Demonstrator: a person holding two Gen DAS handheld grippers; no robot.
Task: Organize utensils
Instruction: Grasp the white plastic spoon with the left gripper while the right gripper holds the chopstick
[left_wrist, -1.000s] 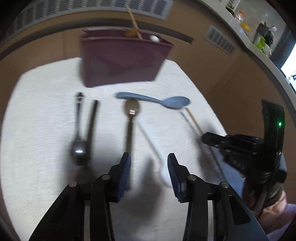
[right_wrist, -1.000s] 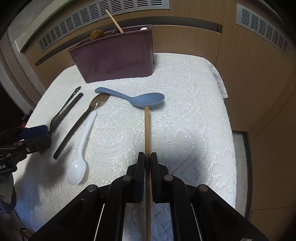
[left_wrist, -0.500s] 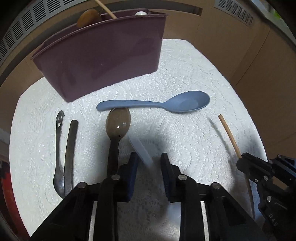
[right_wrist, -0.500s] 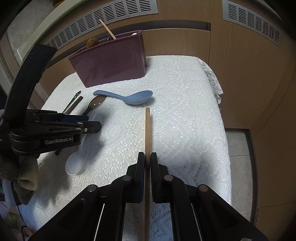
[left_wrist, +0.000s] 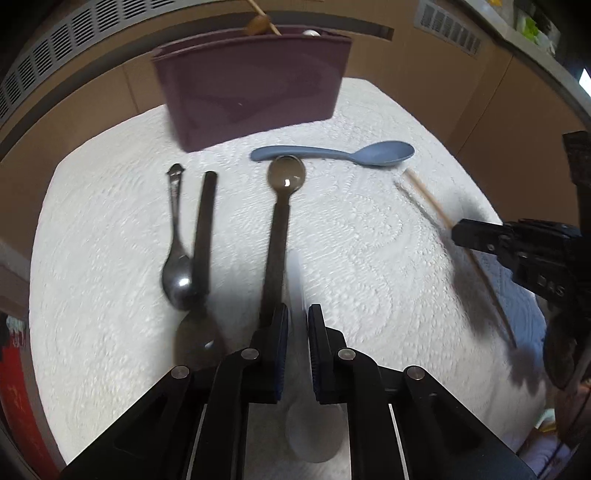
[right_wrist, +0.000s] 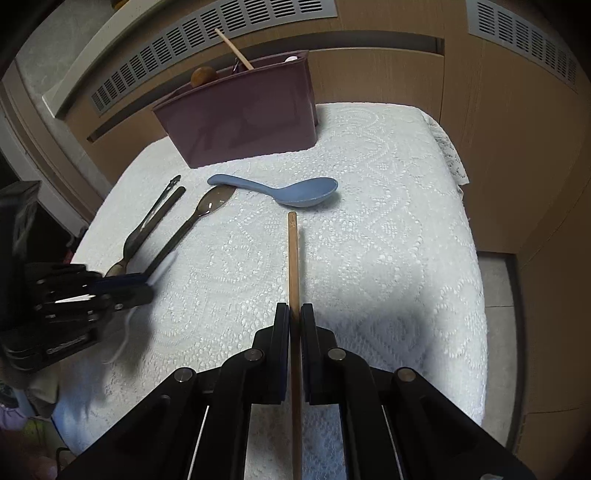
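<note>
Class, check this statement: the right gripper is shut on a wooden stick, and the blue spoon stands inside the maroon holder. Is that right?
Not quite. The right gripper is shut on the wooden stick, but the blue spoon lies on the white cloth in front of the maroon holder, as the right wrist view shows.

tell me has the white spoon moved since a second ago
Yes. The white spoon, which lay flat beside the brown spoon, is now between the closing jaws of the left gripper, its handle tipped up off the lace cloth.
</note>
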